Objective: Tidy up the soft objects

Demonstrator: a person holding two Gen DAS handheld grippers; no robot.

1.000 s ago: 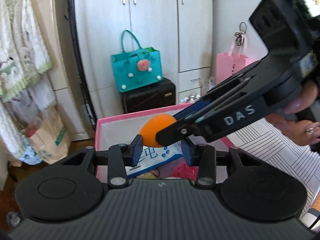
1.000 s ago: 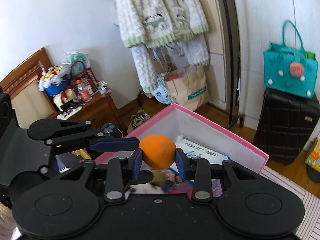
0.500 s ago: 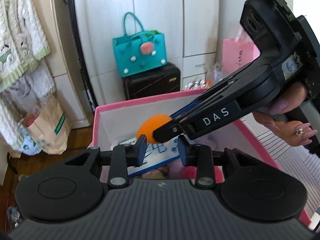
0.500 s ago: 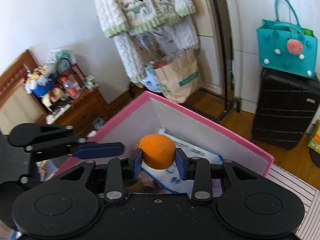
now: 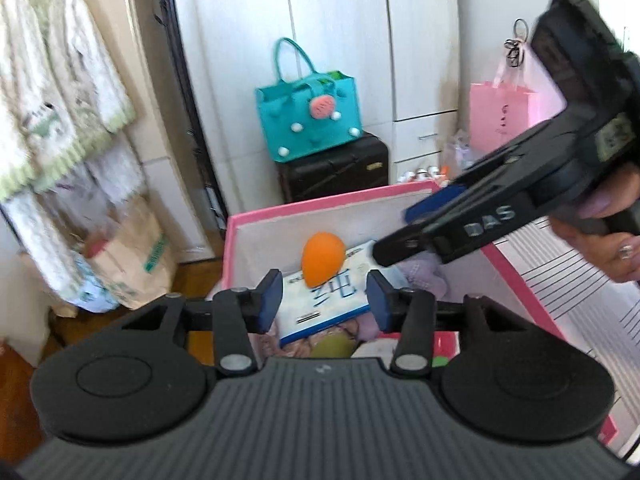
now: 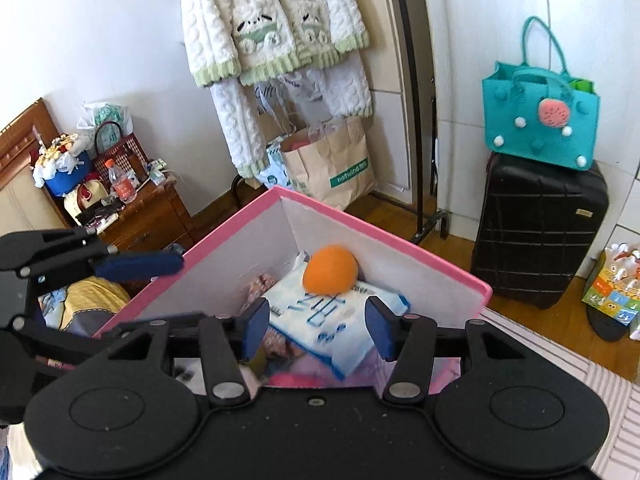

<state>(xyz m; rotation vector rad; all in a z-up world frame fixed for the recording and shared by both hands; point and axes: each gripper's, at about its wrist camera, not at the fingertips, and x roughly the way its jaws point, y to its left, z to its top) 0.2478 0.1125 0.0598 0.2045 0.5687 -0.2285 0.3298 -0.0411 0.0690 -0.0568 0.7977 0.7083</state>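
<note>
So our right gripper (image 6: 316, 330) has just been opening its jaws, now spread with nothing between them. That figures, since the orange soft ball (image 6: 330, 269) is out of the pinch and sits on the white-and-blue pack (image 6: 332, 320) inside the pink box (image 6: 400, 256), up at 12 o'clock from the jaws. Our left gripper (image 5: 326, 300) hangs at the box edge, jaws also just widening and empty. It's a bit blurry, so we can't swear the ball has fully settled. Beyond at 1 o'clock, the black suitcase (image 6: 536, 236) carries the teal bag (image 6: 540, 120).
</note>
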